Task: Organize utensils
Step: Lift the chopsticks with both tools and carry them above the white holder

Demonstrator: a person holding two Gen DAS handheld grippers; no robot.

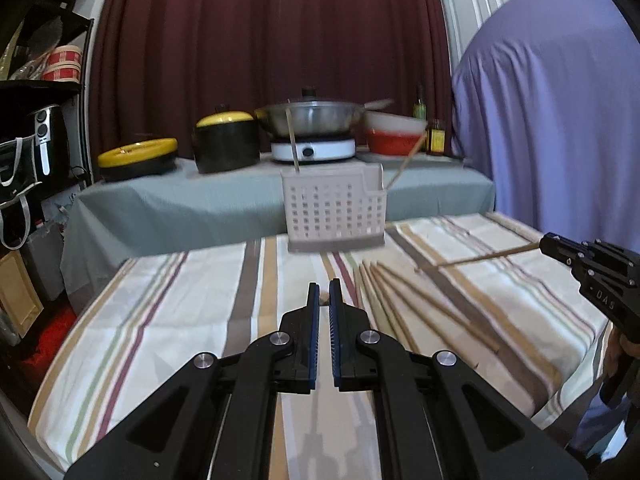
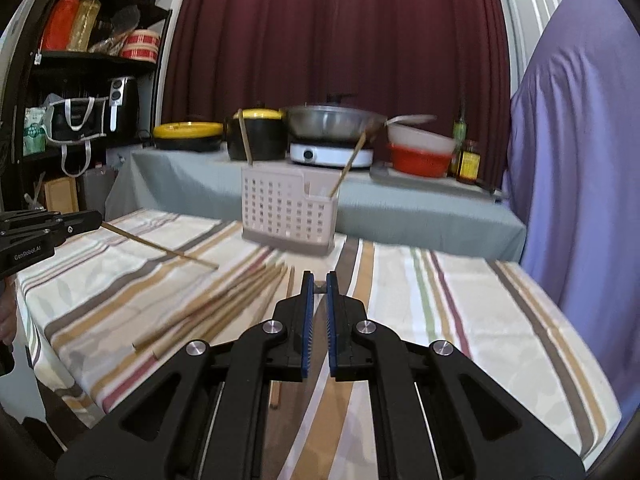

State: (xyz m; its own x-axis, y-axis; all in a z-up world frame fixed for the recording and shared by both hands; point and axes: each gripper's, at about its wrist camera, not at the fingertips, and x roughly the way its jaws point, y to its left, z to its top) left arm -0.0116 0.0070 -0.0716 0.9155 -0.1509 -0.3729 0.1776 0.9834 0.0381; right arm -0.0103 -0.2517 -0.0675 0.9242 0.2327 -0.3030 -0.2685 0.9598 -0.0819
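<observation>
Striped cloth covers the desk (image 1: 168, 320) on which the work is laid out, with a dark red curtain (image 1: 260, 32) hanging behind. Nearest, the left tongs (image 1: 324, 294) are pressed together on the end of one chopstick (image 2: 160, 247), which is carried level above the near left part of the desk, as the right wrist view shows. The right tongs (image 2: 320, 284) are likewise clamped on a second chopstick (image 1: 486, 257), held over the right side. Between them, a loose bundle of chopsticks (image 2: 216, 308) is fanned out on the cloth. Such thin wooden sticks can be judged light, stiff and smooth, so they are prone to swivel when pinched at one tip; a hold nearer the thick end would be steadier. Farther off, at the far edge, a perforated holder (image 1: 334, 208) stands upright with two chopsticks already leaning inside.
</observation>
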